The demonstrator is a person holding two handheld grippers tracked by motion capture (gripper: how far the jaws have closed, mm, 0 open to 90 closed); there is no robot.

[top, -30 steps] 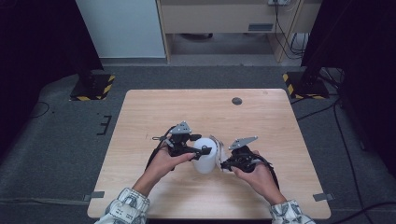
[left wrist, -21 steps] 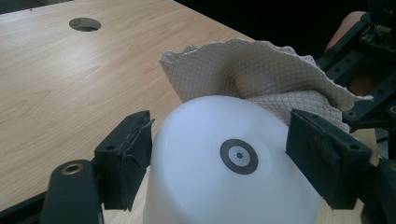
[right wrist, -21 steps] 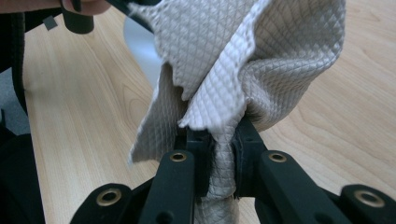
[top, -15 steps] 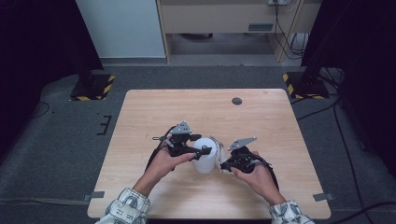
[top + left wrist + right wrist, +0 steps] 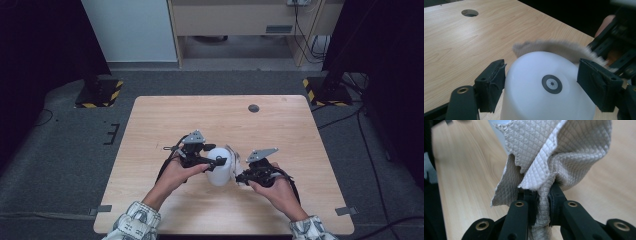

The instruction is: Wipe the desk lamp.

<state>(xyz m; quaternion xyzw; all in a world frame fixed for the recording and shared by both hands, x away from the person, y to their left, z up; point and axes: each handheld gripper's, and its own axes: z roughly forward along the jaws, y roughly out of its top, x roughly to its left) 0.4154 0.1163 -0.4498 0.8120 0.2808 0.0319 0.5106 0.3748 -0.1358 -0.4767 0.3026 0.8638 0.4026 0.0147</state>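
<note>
- Where the wooden table (image 5: 150, 130) comes nearest the person, the two hands meet around a white container (image 5: 218, 171) lying on its side at the middle of the near half.
- The left gripper (image 5: 209, 161) straddles the white container; in the left gripper view its two black pads (image 5: 491, 85) sit on either side of the rounded white body (image 5: 544, 95), set wide and pressed against or just beside its walls, so the jaws stand about as far apart as the container is broad.
- The flat end of the container faces that camera, with a small dark ring mark (image 5: 551, 84) at its centre.
- A grey quilted cloth (image 5: 554, 48) curves over the far edge of the container, touching it, in the left gripper view.
- The right gripper (image 5: 240, 176) is closed tight on this cloth; in the right gripper view the jaws pinch a gathered fold (image 5: 544, 202) with only fabric between them, and the rest of the cloth (image 5: 554, 150) fans upward.
- In the high view the cloth (image 5: 233, 159) lies between the container and the right gripper, against the container's right side.
- The left hand (image 5: 175, 175) and right hand (image 5: 280, 192) come in from the near edge, in patterned sleeves (image 5: 132, 225).
- A round dark hole (image 5: 253, 108) sits in the table's far part, well apart from the work.
</note>
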